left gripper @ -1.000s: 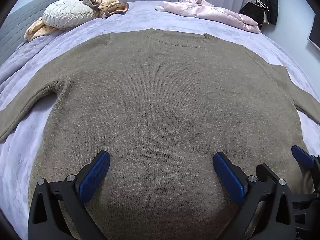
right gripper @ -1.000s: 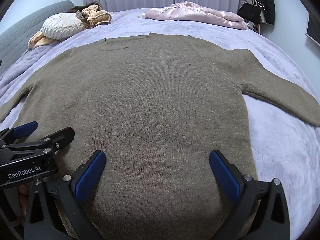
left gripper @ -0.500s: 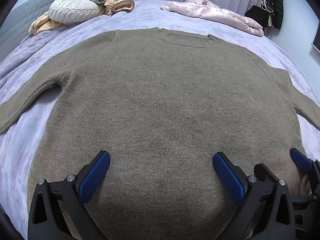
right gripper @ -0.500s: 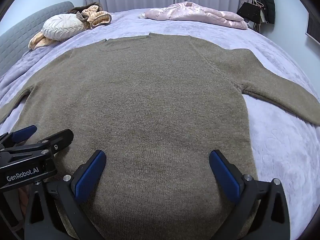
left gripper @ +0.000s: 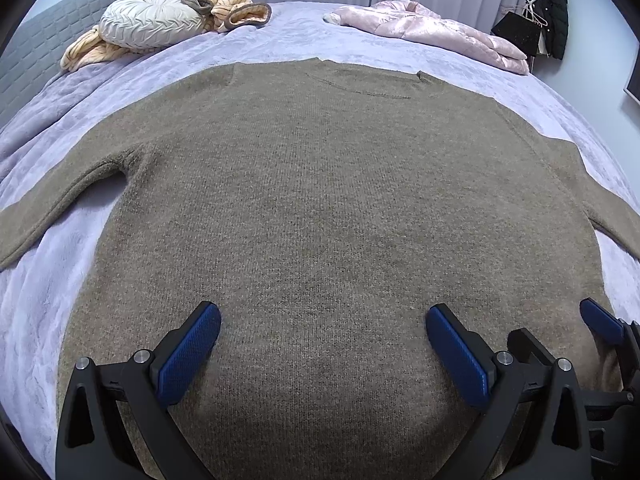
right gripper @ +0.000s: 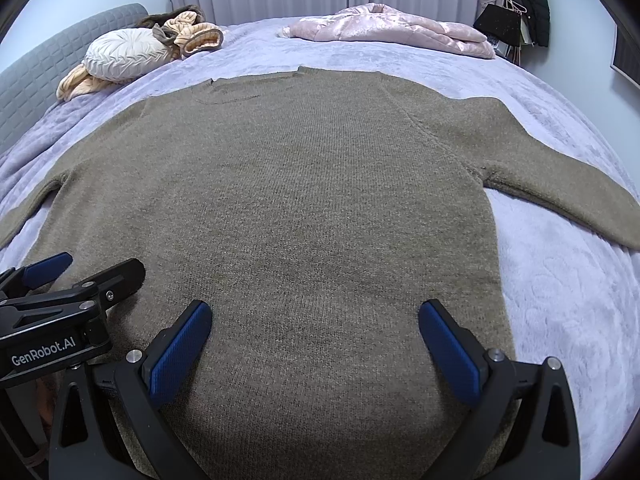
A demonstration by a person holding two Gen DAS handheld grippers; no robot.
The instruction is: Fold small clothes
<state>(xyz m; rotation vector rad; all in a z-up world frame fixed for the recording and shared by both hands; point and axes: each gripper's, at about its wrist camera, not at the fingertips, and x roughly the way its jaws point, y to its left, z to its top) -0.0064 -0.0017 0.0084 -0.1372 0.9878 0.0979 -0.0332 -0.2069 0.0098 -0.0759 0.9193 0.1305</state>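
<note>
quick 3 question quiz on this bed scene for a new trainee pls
1. True or false: the brown sweater lies spread flat on the lilac bedspread with both sleeves out to the sides.
2. Multiple choice: the left tongs and right tongs are A) both open, holding nothing; B) both shut on the hem; C) one open, one shut.
3. Fill in: at the far end of the bed, towards the right tongs' side, lies a ____ padded jacket.

Key: 1 true; 2 A; 3 pink
</note>
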